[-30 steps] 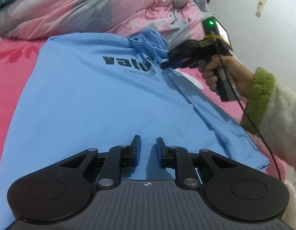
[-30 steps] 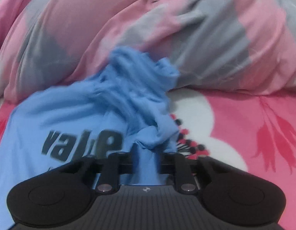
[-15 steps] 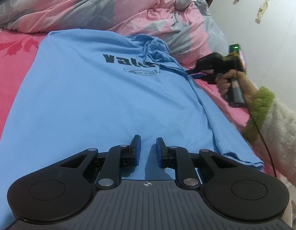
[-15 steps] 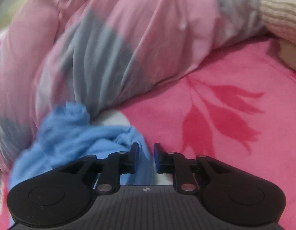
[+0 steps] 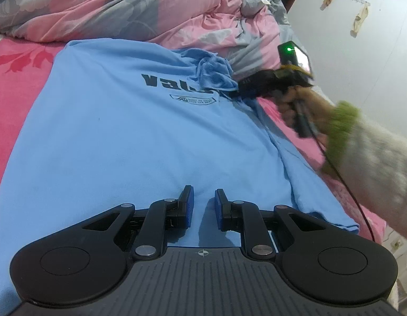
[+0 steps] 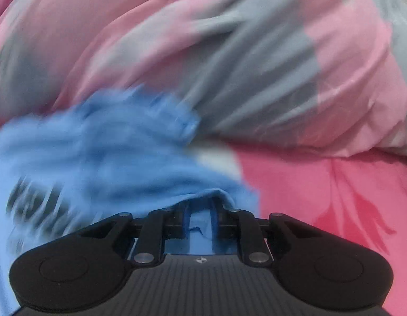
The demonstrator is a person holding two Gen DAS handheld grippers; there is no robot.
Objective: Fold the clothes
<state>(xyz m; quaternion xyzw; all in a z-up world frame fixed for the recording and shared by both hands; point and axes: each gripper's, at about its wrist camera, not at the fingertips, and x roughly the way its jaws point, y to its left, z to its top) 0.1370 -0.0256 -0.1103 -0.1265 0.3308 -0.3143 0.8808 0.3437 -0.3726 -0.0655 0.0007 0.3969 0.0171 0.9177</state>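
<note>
A light blue T-shirt (image 5: 137,137) with dark lettering lies spread flat on the pink bed sheet. Its far right sleeve (image 5: 214,73) is bunched up. My left gripper (image 5: 202,192) hovers over the shirt's near hem, open by a narrow gap with nothing between the pads. My right gripper (image 5: 239,89), held by a hand in a green-cuffed sleeve, has its tips at the bunched sleeve. In the right wrist view the right gripper (image 6: 200,205) is closing, with a fold of the blue T-shirt (image 6: 98,158) draped over its fingertips and cloth between them.
A pink and grey quilt (image 5: 140,8) is heaped along the far side of the bed, right behind the sleeve, and the same quilt (image 6: 256,60) fills the right wrist view. Pink sheet (image 6: 322,197) shows right of the shirt. A white wall (image 5: 361,39) stands at the right.
The right gripper let go of the bunched sleeve, swung out over the pink sheet, then came back to the sleeve with cloth between its fingers. The left gripper has not moved.
</note>
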